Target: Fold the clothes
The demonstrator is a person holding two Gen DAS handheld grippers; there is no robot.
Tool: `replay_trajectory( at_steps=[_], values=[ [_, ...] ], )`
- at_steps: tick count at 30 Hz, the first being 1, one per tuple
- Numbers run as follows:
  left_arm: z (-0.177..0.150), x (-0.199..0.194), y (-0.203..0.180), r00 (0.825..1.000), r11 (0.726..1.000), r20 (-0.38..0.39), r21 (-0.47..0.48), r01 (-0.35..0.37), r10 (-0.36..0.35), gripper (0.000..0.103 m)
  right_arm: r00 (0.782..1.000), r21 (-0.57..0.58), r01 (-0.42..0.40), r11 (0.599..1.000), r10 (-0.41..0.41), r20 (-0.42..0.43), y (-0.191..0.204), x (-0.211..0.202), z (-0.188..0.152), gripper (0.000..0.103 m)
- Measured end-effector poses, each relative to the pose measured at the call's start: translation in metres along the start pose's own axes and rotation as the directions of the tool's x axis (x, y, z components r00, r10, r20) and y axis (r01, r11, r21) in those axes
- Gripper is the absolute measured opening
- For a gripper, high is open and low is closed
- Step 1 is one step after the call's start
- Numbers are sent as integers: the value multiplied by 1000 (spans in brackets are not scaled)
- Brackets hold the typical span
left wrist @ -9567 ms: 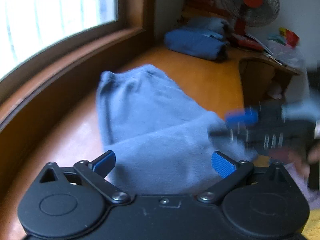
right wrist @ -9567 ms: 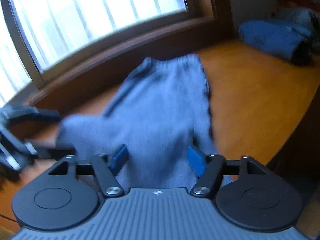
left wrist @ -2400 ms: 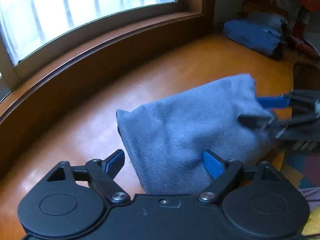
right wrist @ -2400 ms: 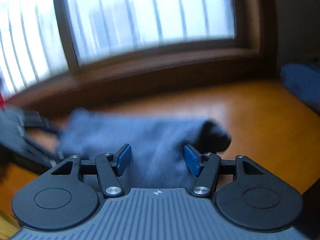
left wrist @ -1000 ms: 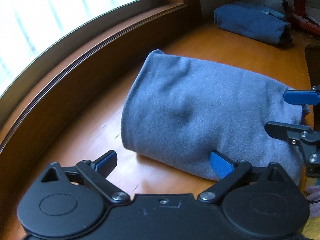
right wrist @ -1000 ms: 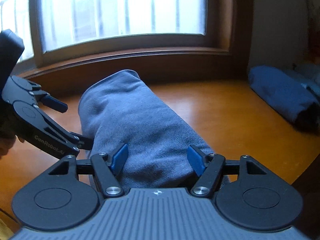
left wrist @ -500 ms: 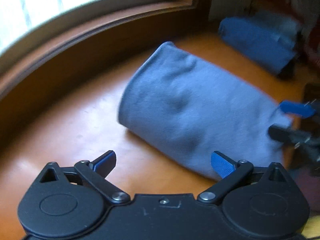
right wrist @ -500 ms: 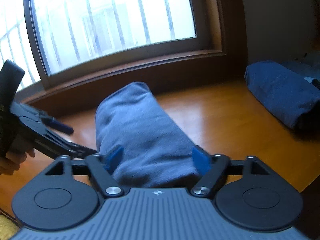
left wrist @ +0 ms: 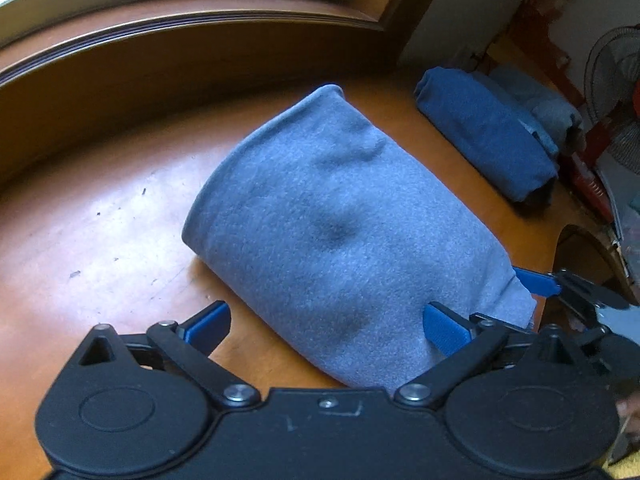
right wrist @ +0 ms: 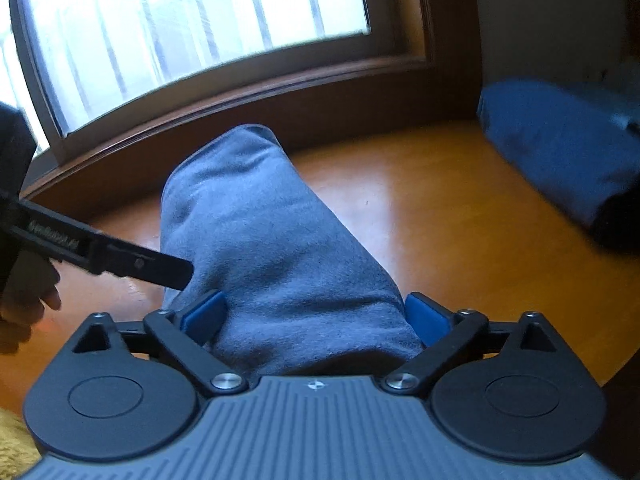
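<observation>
While my right gripper [right wrist: 316, 316] was opening around its near end, the folded grey garment [left wrist: 340, 232] lay on the wooden table [left wrist: 100, 232].
My left gripper [left wrist: 326, 322] stood open, gripping nothing; beyond lay folded blue clothes [left wrist: 484, 140].

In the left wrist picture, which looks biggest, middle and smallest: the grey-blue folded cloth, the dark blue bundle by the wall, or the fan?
As they look in that view:
1. Grey-blue folded cloth, biggest by far, though it lies nearest the camera.
2. Dark blue bundle.
3. Fan, smallest, but the picture's edge cuts it off, so its real size is unsure.
</observation>
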State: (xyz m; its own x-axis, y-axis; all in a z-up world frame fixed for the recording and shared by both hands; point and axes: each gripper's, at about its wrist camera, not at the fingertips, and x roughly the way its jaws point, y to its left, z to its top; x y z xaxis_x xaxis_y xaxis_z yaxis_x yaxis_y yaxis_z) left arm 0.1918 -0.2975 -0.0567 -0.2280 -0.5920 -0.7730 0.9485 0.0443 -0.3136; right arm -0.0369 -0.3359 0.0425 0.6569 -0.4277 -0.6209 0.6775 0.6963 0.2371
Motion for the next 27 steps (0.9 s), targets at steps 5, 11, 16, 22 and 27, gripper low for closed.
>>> replay_trajectory(
  at_steps=[5, 11, 16, 22, 27],
  values=[
    [-7, -4, -7, 996, 998, 55, 6, -69, 68, 103, 998, -15, -59, 998, 59, -13, -1, 3, -3, 103],
    [-17, -13, -23, 979, 983, 97, 7, -181, 180, 103, 995, -108, -98, 989, 97, -14, 7, -2, -4, 103],
    [-10, -20, -21, 977, 978, 82, -91, -189, 196, 103, 988, -147, -152, 977, 148, -33, 3, -3, 0, 103],
    [-4, -5, -14, 993, 973, 56, -215, -86, 100, 103, 970, -185, -241, 953, 227, -92, 0, 9, 7, 102],
    [6, 14, -34, 996, 976, 31, -201, -81, 89, 103, 961, -257, -275, 926, 255, -110, -3, 12, 11, 100]
  ],
)
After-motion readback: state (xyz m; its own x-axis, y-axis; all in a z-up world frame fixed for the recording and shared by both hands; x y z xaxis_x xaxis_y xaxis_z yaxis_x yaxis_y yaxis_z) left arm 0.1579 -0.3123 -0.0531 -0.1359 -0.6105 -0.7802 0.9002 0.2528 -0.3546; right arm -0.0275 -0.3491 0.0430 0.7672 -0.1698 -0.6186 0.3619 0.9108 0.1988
